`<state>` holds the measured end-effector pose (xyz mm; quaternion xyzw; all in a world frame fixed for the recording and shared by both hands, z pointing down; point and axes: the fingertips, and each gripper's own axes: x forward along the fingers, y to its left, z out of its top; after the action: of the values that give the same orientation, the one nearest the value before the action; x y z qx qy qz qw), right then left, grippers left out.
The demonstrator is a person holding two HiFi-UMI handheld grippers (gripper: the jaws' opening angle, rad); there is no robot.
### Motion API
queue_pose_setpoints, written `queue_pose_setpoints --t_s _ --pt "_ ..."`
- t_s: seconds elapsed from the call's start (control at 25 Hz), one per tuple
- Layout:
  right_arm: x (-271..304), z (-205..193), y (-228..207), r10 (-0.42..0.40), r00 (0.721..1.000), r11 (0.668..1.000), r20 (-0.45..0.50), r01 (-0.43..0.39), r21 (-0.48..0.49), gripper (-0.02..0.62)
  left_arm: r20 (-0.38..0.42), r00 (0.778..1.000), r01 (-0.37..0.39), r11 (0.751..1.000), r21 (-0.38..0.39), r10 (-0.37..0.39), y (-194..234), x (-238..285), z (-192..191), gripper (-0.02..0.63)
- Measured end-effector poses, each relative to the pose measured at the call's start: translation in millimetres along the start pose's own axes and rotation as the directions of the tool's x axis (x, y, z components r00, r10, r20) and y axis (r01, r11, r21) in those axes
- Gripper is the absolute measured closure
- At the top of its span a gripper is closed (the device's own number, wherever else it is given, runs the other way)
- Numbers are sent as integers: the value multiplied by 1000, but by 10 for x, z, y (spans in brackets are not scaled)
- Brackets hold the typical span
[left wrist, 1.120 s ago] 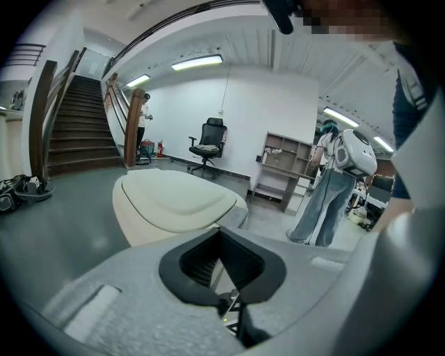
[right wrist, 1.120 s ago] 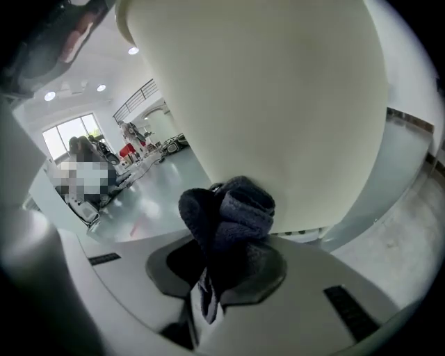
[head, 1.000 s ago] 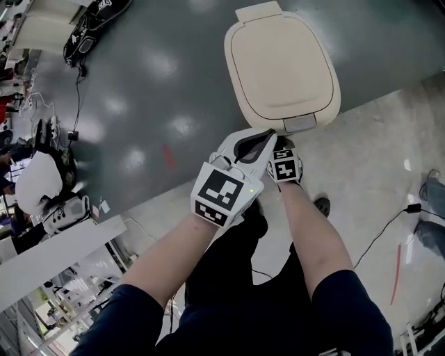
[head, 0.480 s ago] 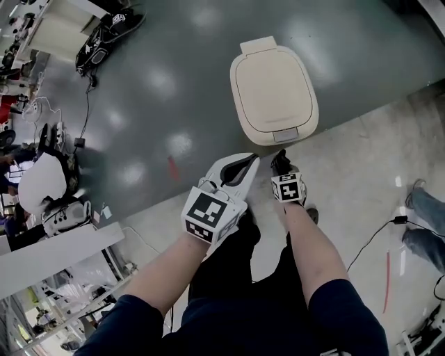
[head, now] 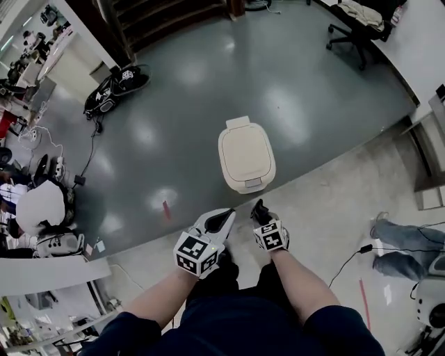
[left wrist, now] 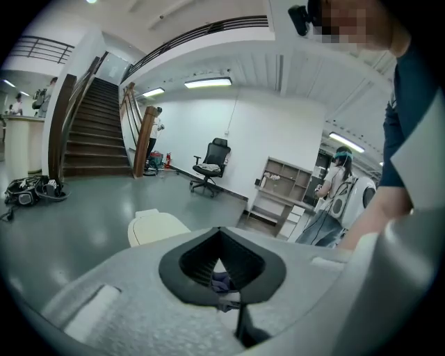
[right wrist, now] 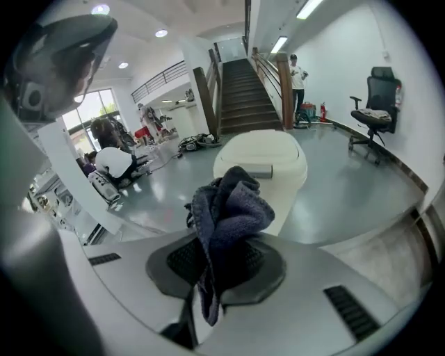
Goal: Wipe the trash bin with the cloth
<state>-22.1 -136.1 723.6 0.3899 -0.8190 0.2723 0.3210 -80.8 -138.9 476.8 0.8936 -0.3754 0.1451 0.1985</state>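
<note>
A cream trash bin (head: 246,156) with its lid down stands on the grey floor, some way ahead of both grippers. The bin also shows at the left of the left gripper view (left wrist: 156,226) and straight ahead in the right gripper view (right wrist: 268,156). My right gripper (head: 259,208) is shut on a dark blue-grey cloth (right wrist: 229,208), which bunches up above its jaws (right wrist: 219,240). My left gripper (head: 221,219) is beside it on the left, its jaws shut (left wrist: 221,233) with nothing held.
Stairs (head: 174,17) rise at the far end. An office chair (head: 354,28) stands far right and dark bags (head: 115,87) lie far left. A person's legs (head: 403,236) and a floor cable (head: 348,261) are at the right. White desks (head: 49,268) crowd the left.
The head view has pulled back and up. The bin, right at the grippers' tips a second ago, now stands well ahead of them. The cloth stays in the right gripper.
</note>
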Motion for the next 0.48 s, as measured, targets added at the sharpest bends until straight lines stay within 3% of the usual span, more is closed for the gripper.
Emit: queue_pose_setpoints --t_s 0.28,0.48 --pt "-1132 527 513 114 993 975 37 -105 -193 532 39 997 64 998 5 -64 -528 -349 424 603" --pt "-1834 773 780 174 978 967 115 -148 -208 532 94 993 70 998 0 -70 -782 -553 640 603"
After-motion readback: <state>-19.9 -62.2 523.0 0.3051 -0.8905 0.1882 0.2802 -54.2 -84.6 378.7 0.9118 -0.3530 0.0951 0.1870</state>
